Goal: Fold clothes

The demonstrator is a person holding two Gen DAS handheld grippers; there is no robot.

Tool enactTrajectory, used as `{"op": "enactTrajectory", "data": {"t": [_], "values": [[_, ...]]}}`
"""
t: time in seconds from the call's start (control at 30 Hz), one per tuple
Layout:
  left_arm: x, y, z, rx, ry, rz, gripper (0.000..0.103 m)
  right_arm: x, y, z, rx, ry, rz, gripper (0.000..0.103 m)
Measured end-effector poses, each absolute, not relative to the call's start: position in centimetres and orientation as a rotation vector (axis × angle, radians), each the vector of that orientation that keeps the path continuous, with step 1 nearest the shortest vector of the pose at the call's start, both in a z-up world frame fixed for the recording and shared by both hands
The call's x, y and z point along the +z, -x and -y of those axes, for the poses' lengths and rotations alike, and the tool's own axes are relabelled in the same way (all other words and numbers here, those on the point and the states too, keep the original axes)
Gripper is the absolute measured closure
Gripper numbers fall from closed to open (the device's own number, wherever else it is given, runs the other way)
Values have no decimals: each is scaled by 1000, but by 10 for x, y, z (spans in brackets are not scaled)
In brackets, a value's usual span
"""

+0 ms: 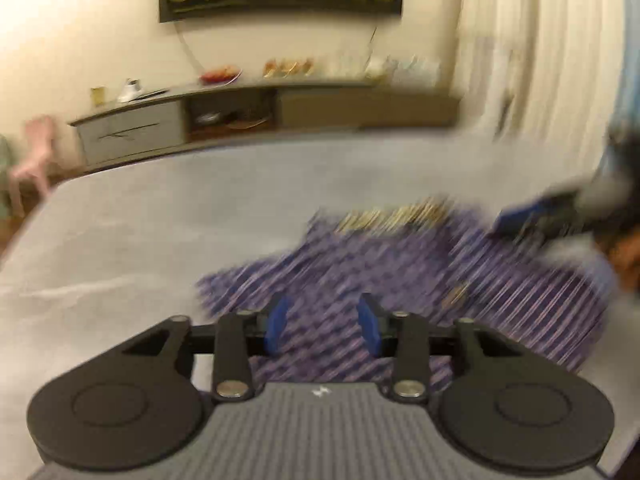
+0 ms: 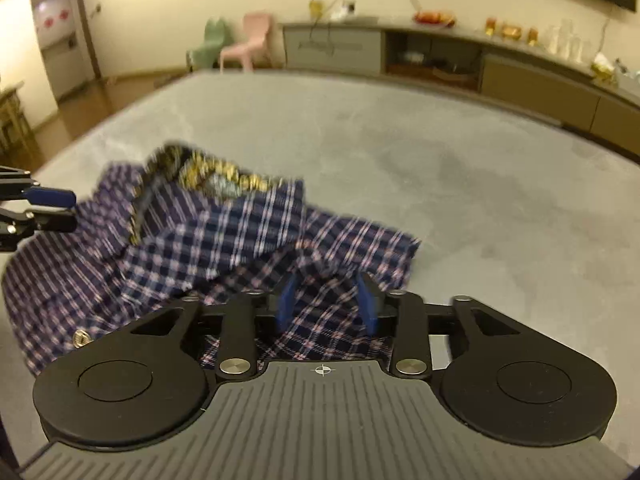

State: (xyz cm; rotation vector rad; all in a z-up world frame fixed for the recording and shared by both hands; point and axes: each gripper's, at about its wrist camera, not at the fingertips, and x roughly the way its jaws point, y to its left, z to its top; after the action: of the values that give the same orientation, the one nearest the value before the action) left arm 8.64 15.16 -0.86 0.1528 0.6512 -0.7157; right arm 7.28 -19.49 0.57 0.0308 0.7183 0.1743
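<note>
A navy, purple and white plaid shirt (image 2: pixel 224 236) lies crumpled on a grey table (image 2: pixel 440 168), its collar with a yellow patterned lining (image 2: pixel 216 174) toward the far side. My right gripper (image 2: pixel 326 300) is open just above the shirt's right part, nothing between its blue pads. My left gripper (image 1: pixel 324 326) is open over the shirt (image 1: pixel 400 276), which is motion-blurred in the left wrist view. The left gripper also shows at the left edge of the right wrist view (image 2: pixel 48 208). The right gripper shows blurred at the right of the left wrist view (image 1: pixel 532 220).
The grey table (image 1: pixel 140 240) stretches far and left of the shirt. A low sideboard (image 2: pixel 440 56) with cups and dishes runs along the back wall. Pink and green chairs (image 2: pixel 244 42) stand beyond the table's far left corner.
</note>
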Motion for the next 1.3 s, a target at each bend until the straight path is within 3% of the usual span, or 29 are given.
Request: {"op": "enactTrajectory", "data": {"t": [0.17,0.33,0.37,0.4,0.5,0.67,0.97,1.1,1.3], "values": [[5,-125,-82,-917,-6,-805,47,8,-68,211,167,-142,-685,54],[-23,-154,-12,-917,-40,-925,55,1,-64,209,169,-84,-705,54],[-30,-157,-5,-911,-43,-942,66,1,-62,207,174,-61,-710,54],[-35,-159,-2,-893,-58,-944,90,0,-61,206,176,-42,-713,54],[-36,-157,-17,-784,-16,-877,97,-4,-60,210,173,-36,-725,54],[-39,-156,-43,-709,86,-864,97,-11,-70,217,181,-113,-754,67],[-32,-148,-84,-573,223,-732,97,-11,-79,211,174,-128,-769,66],[-65,-170,-82,-590,225,-894,96,-17,-82,204,184,-112,-794,67],[-68,-171,-86,-646,217,-894,89,-17,-78,192,126,18,-843,67]]}}
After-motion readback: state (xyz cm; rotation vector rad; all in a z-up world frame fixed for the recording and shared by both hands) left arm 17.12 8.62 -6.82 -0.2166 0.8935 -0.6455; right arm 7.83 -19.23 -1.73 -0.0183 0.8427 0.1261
